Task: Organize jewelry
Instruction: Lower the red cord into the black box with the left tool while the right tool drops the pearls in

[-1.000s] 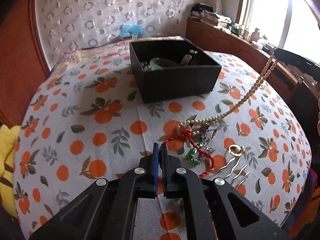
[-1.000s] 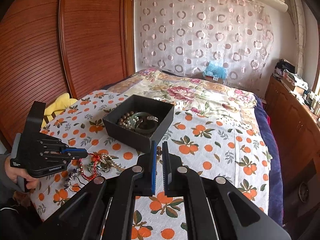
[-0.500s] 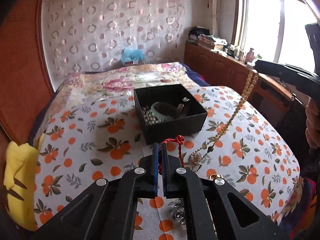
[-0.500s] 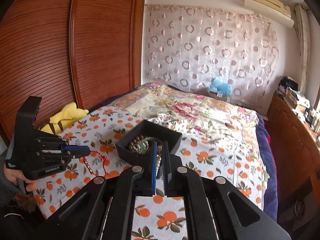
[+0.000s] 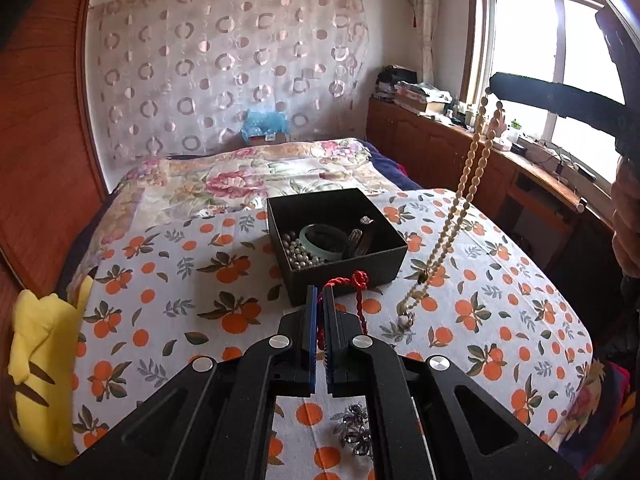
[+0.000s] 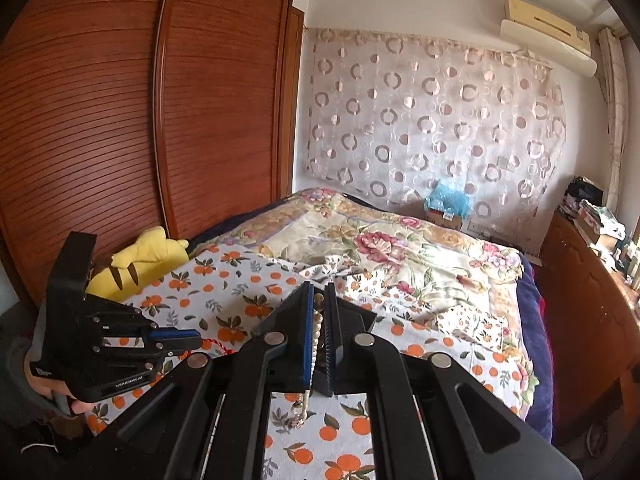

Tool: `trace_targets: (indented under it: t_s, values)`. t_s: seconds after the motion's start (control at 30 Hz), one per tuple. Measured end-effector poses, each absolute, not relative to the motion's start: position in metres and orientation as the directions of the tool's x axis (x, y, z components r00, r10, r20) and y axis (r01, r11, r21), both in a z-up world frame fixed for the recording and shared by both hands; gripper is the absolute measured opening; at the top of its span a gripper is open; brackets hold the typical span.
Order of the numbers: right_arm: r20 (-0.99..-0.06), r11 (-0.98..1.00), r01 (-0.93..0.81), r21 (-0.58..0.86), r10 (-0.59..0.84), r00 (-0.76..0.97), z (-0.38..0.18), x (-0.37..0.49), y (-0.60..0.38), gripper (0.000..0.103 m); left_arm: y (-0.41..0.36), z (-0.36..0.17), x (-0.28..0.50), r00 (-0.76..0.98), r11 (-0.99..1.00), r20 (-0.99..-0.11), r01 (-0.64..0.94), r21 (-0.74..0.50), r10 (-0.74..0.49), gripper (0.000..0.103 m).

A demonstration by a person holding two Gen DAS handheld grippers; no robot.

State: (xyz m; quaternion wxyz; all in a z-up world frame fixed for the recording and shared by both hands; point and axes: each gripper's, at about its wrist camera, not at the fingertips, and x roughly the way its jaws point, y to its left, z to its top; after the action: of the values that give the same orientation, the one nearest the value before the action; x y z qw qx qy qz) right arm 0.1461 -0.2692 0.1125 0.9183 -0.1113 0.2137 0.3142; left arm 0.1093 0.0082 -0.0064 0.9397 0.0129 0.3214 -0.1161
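Both grippers lifted since a second back, dragging the strands up off the bed; pile of jewelry that sat by the left fingers then now mostly out of sight under them.

Biggest first: bed with white cotton cover printed in orange fruit [image 5: 160,264], filling both views, floral quilt [image 6: 380,248] further back at 12 o'clock. Yellow plush toy [image 5: 36,360] squashed at 9 o'clock edge in the left view, against the wooden wardrobe.

Square black open-top box [image 5: 348,268] dead centre of the left view, just past the fingertips. Inside: silver-grey bead string, jade-green bangle [image 5: 324,238], a couple of dark metal clips on the 3 o'clock side.

Left gripper [image 5: 319,300] pressed tight together, pinching a red twisted cord bracelet with knot [image 5: 358,280]; cord loops out toward 1 o'clock and hangs in front of the box wall.

Right gripper [image 6: 319,300] likewise clamped, nipping a cream bead necklace [image 5: 452,224]. From the left view, necklace dangles as a doubled strand from 1 o'clock down to the cover at 4 o'clock of the box, lower end touching the fabric.

Small silvery sparkly trinket cluster [image 5: 354,430] lying on the cover at 6 o'clock, partly hidden by the left gripper frame.
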Motion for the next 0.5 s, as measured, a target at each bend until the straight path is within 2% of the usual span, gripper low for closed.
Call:
trace_targets:
  t_s: [0.5]
  values:
    - [-0.429, 0.8, -0.589, -0.118, 0.494, 0.756, 0.151, 0.177, -0.26, 0.006, 0.007, 0.004, 0.147, 0.776, 0.976, -0.6, 0.213, -0.04, -0.194, 0.002]
